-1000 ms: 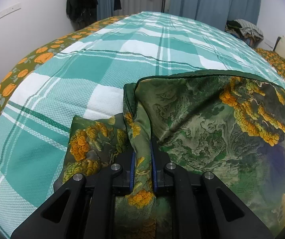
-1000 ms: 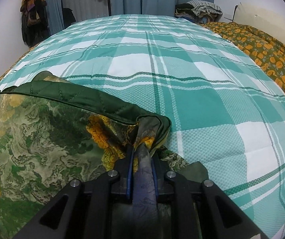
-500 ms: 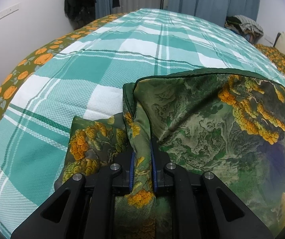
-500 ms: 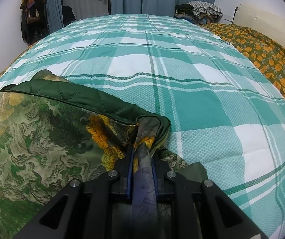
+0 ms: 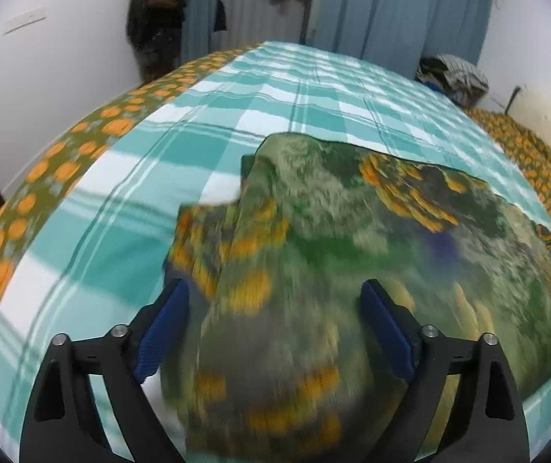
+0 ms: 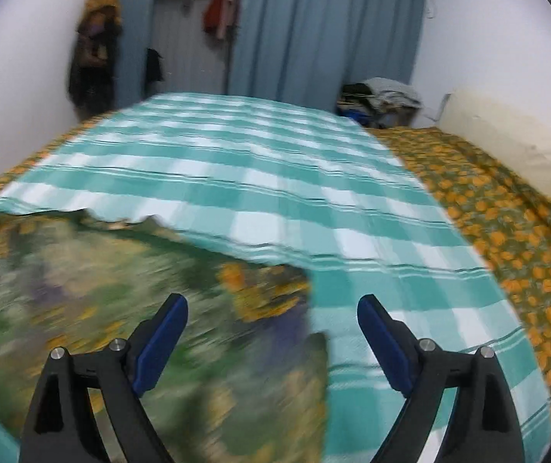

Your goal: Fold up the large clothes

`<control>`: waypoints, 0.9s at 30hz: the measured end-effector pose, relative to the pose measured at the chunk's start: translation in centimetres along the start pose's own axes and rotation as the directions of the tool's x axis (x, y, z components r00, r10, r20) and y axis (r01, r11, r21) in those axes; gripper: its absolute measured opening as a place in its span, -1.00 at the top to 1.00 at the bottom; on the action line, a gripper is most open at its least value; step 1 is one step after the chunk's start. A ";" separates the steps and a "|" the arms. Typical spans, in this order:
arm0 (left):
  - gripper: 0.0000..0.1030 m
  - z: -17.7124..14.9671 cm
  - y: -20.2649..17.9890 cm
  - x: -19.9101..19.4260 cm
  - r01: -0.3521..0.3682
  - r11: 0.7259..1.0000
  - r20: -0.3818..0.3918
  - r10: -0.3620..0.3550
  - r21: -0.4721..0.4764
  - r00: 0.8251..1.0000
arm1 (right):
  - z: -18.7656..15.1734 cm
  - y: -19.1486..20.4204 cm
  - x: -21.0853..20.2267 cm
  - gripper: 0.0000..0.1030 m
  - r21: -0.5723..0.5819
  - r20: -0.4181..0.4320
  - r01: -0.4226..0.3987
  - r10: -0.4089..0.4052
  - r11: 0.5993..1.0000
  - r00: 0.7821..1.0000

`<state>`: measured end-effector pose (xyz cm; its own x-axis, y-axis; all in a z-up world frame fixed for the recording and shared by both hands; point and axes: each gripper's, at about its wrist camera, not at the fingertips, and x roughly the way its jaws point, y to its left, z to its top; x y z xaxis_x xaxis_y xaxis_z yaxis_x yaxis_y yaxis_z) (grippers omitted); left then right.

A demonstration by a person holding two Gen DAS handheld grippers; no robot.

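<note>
Plaid bedspread [image 5: 236, 123], garment [image 5: 352, 239] between spread fingers [image 5: 163, 332]

The left gripper [image 5: 273, 332] hangs with its jaws spread wide, blue pads [image 5: 161, 337] on either side of a green garment [image 5: 352, 254] with orange blooms; the near cloth is blurred, and neither pad clearly touches it. The garment lies on a teal-and-white checked sheet [image 5: 314, 88], over an olive cover with orange flowers [image 5: 63, 169]. Behind are blue curtains [image 5: 410, 11], dark clothes hanging on the wall [image 5: 157, 15] and a heap of clothes [image 5: 454, 77] at the far right.
</note>
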<state>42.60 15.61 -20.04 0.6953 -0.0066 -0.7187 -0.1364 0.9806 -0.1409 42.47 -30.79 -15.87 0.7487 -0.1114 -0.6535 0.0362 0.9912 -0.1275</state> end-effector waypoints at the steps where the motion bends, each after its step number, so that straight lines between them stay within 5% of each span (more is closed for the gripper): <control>1: -0.80 -0.8 0.1 -0.6 -0.007 1.000 0.009 0.007 -0.021 1.000 | -0.8 0.6 0.9 -0.81 -0.002 -0.045 -0.016 0.016 1.000 0.999; 4: -0.81 -3.1 0.4 -1.6 -0.010 0.996 0.011 0.011 -0.084 1.000 | -3.8 1.5 5.0 -0.81 0.016 -0.162 -0.038 0.040 0.999 0.986; 8: -0.83 -5.6 1.2 -2.2 0.008 0.988 -0.004 -0.009 -0.154 1.000 | -6.0 1.1 5.4 -0.89 0.064 -0.026 -0.050 0.052 0.997 0.998; 27: -0.84 -7.2 1.1 -4.1 -0.022 0.993 -0.034 0.019 -0.115 0.999 | -7.1 0.2 4.7 -0.89 0.096 0.026 -0.083 0.081 0.992 0.996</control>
<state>34.48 15.35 -22.14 0.6682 0.0050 -0.7440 -0.2321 0.9515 -0.2021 41.31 -31.58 -24.25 0.7661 -0.0292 -0.6421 0.0375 0.9993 -0.0006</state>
